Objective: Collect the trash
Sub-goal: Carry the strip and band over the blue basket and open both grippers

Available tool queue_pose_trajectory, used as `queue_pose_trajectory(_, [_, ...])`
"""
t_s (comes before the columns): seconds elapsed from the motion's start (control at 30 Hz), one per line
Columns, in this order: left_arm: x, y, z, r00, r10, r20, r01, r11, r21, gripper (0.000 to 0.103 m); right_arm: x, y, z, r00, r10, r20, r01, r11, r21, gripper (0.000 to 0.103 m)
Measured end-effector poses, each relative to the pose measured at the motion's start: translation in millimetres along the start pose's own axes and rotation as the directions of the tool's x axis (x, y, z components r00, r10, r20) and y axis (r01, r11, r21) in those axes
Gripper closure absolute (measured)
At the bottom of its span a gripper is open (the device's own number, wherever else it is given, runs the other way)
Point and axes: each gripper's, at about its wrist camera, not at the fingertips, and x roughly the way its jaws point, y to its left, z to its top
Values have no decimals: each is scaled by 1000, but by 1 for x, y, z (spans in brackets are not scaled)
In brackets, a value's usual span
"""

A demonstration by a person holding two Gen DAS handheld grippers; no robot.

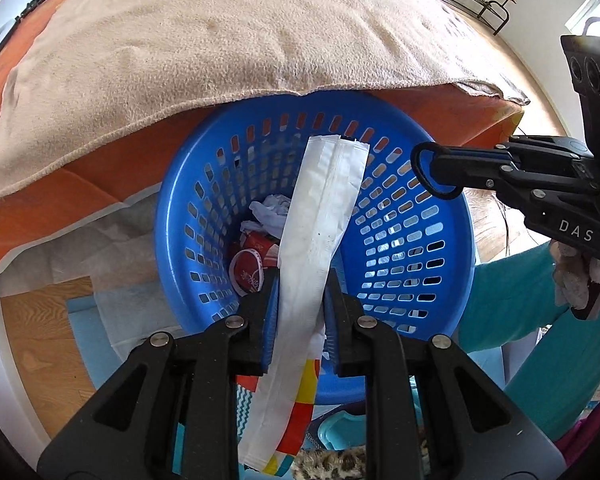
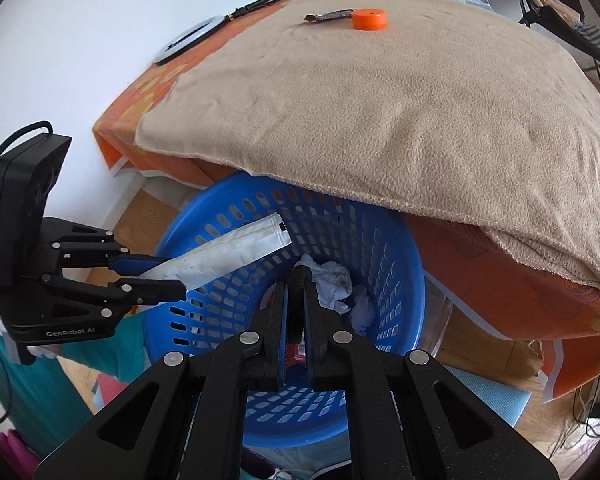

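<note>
— Presently, what is held, and where?

— A white wrapper (image 1: 320, 240) is clamped near its middle by the left gripper (image 1: 300, 312), hung over the blue basket (image 1: 440, 248). A small black ring (image 1: 434, 176) is pinched in the right gripper (image 2: 296, 312), also above the basket.

— How would the wrapper be judged?

— Light, limp and probably slick; a mid-length grip is favoured. Crumpled paper (image 2: 332, 280) is seen inside already.
</note>
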Motion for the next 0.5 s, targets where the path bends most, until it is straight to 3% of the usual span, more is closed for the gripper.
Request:
queue_pose_trajectory(0.3, [4, 0, 2, 1000, 18, -7, -18, 1000, -5, 79, 6, -2, 1, 1000, -12, -23, 12, 1000, 10, 98])
queue_pose_trajectory(0.33, [4, -1, 2, 1000, 22, -5, -22, 1000, -6, 68, 6, -2, 1, 1000, -13, -26, 13, 1000, 13, 97])
queue_pose_trajectory(0.4, [3, 0, 2, 1000, 28, 8, -28, 1000, -11, 54, 7, -2, 1, 999, -15, -30, 15, 1000, 15, 84])
queue_pose_trajectory(0.43, [2, 0, 2, 1000, 29, 11, -29, 1000, -10, 54, 7, -2, 1, 999, -17, -30, 18, 1000, 16, 77])
queue_pose_trajectory(0.5, [1, 1, 2, 999, 34, 15, -34, 999, -11, 54, 6, -2, 1, 999, -25, -24, 25, 1000, 16, 53])
